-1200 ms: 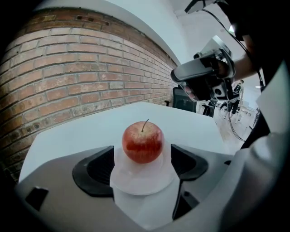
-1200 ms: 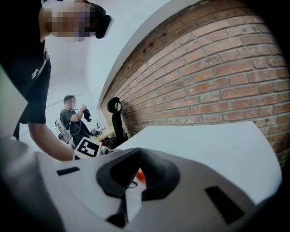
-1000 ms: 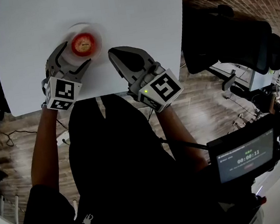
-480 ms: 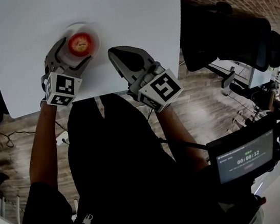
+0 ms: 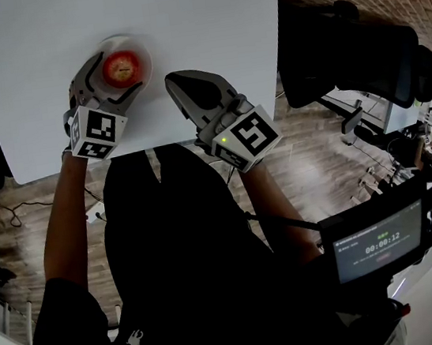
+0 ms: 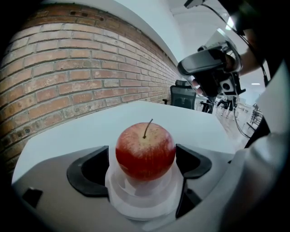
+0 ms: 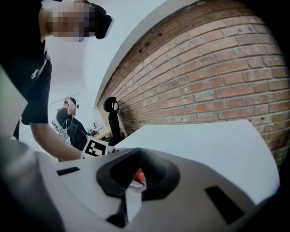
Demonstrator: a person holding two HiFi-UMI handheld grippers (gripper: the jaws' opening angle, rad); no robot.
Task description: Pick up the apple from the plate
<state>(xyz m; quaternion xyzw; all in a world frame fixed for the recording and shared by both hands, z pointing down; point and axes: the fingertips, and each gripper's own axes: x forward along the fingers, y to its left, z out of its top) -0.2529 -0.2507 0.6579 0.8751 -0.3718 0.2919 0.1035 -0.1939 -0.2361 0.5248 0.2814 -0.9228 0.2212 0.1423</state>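
Observation:
A red apple (image 5: 121,65) with a stem stands on a small white plate (image 5: 143,49) on the white table (image 5: 194,19). My left gripper (image 5: 116,76) is open, with one finger on each side of the apple. Its jaws have just been opening wider, and the apple is between them. In the left gripper view the apple (image 6: 145,149) fills the gap between the black pads (image 6: 90,170), which do not press on it; the plate (image 6: 142,201) lies beneath. My right gripper (image 5: 174,82) rests to the right of the plate, shut and empty.
The table's near edge (image 5: 156,146) runs just behind both grippers. A black office chair (image 5: 351,53) stands to the right of the table. A screen (image 5: 377,241) sits low on the right. A brick wall (image 6: 68,68) lies beyond the table.
The left gripper has crept forward, so its fingers now reach further round the apple, and they stand slightly wider. The right gripper has not moved.

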